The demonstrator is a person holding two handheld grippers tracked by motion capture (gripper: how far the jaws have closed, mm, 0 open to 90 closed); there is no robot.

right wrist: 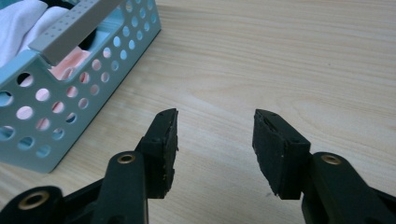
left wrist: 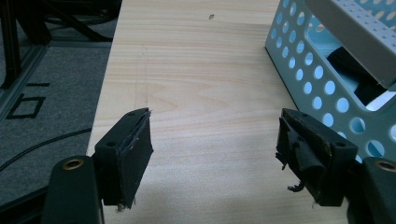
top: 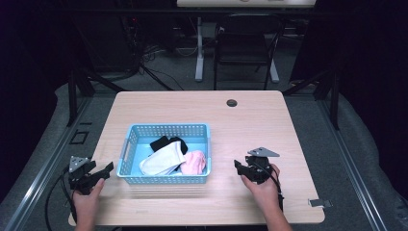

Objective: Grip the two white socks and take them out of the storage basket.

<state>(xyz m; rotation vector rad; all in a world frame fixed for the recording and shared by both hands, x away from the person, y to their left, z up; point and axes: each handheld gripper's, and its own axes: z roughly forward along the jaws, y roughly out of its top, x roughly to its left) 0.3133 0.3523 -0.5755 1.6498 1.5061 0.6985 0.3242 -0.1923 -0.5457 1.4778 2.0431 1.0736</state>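
Resting on the wooden table, a light-blue perforated basket holds a white garment, a pink one and a black one. At the basket's left side sits the left gripper, jaws spread wide over bare tabletop with nothing between them. Well apart on the basket's other side, the right gripper points toward it, its jaws likewise spread and empty.

High view above looking down, both gripper views low, close, sharing the basket and table.
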